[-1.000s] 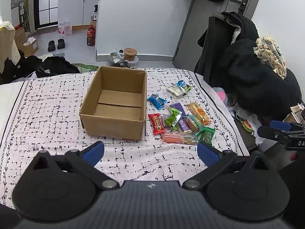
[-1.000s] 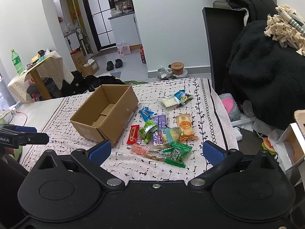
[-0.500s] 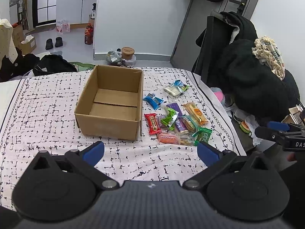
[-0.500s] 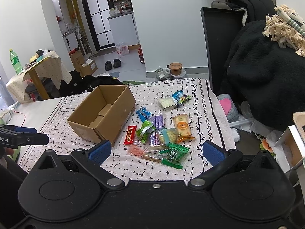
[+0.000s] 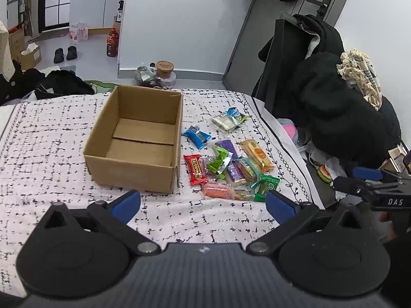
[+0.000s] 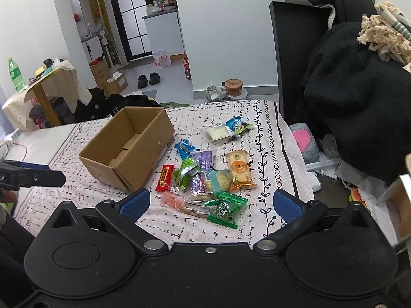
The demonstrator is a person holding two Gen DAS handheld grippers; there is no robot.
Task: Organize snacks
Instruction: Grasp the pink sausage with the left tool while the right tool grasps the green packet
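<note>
An open cardboard box (image 5: 136, 141) sits on a bed covered by a white blanket with black dashes (image 5: 46, 148). Just to its right lies a loose cluster of wrapped snacks (image 5: 228, 164), including a red bar (image 5: 195, 169), a green packet (image 6: 226, 209) and an orange-labelled cake (image 6: 239, 170). The left tongs (image 5: 203, 202) and right tongs (image 6: 210, 202) hover over the near edge, both spread wide and gripping nothing.

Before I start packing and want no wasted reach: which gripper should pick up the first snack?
Right, probably. The right gripper hangs open over the snack pile, while the left gripper faces the empty box, the snacks off to its right.
</note>
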